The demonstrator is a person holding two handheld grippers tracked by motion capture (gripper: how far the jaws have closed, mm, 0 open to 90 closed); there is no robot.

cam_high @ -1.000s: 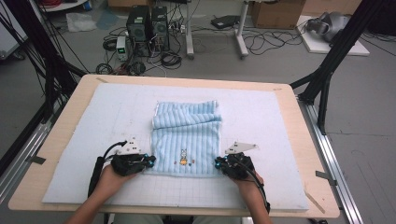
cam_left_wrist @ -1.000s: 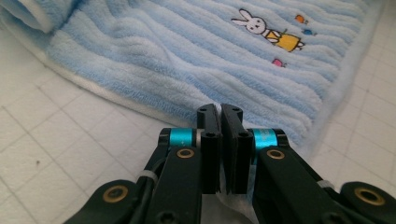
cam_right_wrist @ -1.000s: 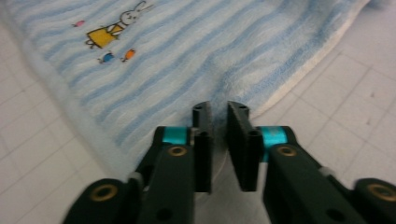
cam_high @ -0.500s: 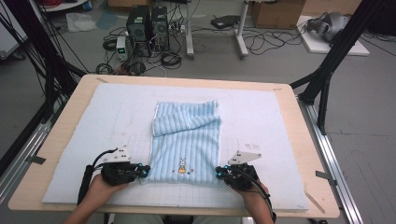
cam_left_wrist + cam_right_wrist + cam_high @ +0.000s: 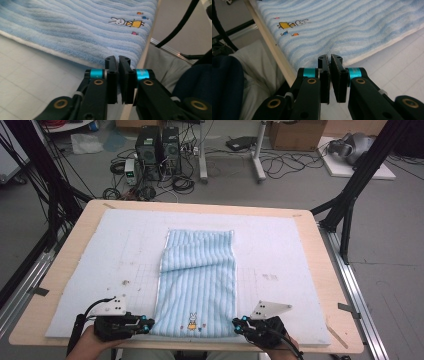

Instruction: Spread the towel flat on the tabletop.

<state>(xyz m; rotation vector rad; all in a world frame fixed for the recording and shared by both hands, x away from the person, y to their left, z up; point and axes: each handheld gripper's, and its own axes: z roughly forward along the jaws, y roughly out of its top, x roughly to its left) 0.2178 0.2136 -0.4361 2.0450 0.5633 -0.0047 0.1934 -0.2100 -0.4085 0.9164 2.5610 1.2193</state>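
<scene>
A light blue striped towel (image 5: 200, 280) with a small bunny picture (image 5: 192, 322) lies lengthwise on the pale mat (image 5: 300, 250), with a fold ridge across its far half. My left gripper (image 5: 148, 325) is at the towel's near left corner. Its jaws (image 5: 117, 58) have just been opening and stand a sliver apart. The towel (image 5: 75, 30) meets their tips, but I cannot tell whether the pads still press it. At the near right corner my right gripper (image 5: 236, 324) is shut on the towel (image 5: 349, 27), which sits at its tips (image 5: 329, 57).
The mat covers a wooden table (image 5: 330, 285), and both grippers are at its near edge, over the person's lap. Black frame legs (image 5: 350, 195) stand at the table's sides. Computer boxes (image 5: 157, 150) and cables sit on the floor beyond.
Both grippers have moved toward the near edge, drawing the towel's near end with them. The towel now lies longer, with its bunny end close to the mat's front edge.
</scene>
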